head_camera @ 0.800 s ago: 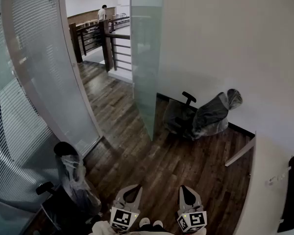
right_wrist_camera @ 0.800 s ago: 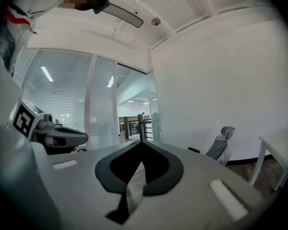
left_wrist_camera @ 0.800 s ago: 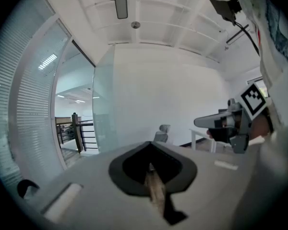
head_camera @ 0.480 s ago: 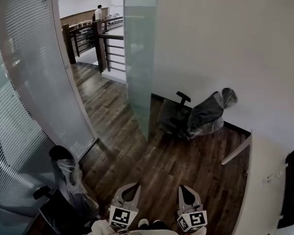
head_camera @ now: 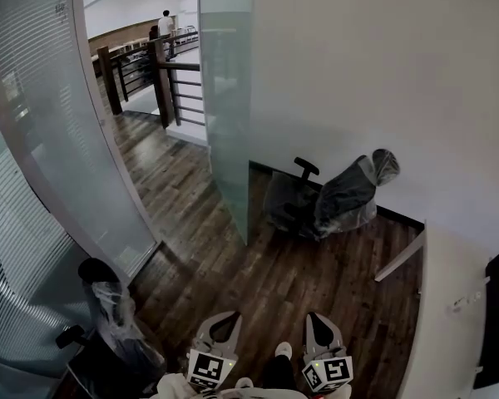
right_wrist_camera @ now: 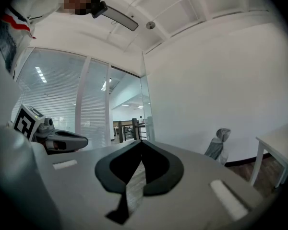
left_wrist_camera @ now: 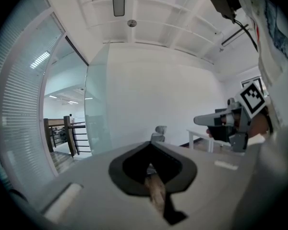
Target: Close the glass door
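**Two shut grippers, well short of an open glass door**

In the head view, the left gripper (head_camera: 223,326) and the right gripper (head_camera: 318,326) are held side by side over a dark wooden floor (head_camera: 266,281), a gap between them. Each gripper's own view shows its jaws pressed together, with nothing between them and touching nothing. The glass door (head_camera: 227,98) stands well ahead of both grippers, swung open beside a white wall (head_camera: 358,73). A plastic-wrapped office chair (head_camera: 341,194) sits tilted near the door's foot.

floor (head_camera: 274,281): dark wood | wall (head_camera: 382,65): white | chair (head_camera: 333,202): wrapped, seemingly in plastic
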{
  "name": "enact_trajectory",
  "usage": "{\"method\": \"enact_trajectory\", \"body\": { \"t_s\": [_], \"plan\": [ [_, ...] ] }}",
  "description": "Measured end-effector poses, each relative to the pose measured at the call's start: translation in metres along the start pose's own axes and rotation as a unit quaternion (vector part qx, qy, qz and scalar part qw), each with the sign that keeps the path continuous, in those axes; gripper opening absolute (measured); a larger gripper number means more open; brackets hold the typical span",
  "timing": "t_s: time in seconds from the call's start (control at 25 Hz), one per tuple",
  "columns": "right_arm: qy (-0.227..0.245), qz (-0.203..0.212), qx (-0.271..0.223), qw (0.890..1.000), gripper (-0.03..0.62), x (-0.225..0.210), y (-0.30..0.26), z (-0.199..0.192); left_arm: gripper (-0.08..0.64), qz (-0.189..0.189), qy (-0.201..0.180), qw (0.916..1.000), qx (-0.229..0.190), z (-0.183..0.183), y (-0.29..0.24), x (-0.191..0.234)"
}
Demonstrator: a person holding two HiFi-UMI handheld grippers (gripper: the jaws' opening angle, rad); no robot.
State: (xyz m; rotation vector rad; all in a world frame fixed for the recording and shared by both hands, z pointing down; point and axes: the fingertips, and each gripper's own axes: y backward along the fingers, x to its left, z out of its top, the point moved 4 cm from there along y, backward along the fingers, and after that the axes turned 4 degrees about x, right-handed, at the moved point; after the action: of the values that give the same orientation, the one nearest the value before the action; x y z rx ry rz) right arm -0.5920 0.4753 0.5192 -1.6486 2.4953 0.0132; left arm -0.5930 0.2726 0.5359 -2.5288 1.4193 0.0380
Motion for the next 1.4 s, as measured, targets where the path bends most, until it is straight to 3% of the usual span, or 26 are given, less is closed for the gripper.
{"method": "enact_trajectory", "body": {
  "t_s": [0.84,1.4],
  "plan": [
    [-0.008,0.044,0.010,0.999,0.005,-0.115,-0.092,0.019,0.003,0.031,0.007,0.9992,0.025,0.036,-0.136,-0.003],
    [-0.013,0.048,0.014,0.999,0.005,-0.198,-0.117,0.026,0.003,0.047,0.001,0.9984,0.032,0.058,-0.215,-0.018]
  ]
}}
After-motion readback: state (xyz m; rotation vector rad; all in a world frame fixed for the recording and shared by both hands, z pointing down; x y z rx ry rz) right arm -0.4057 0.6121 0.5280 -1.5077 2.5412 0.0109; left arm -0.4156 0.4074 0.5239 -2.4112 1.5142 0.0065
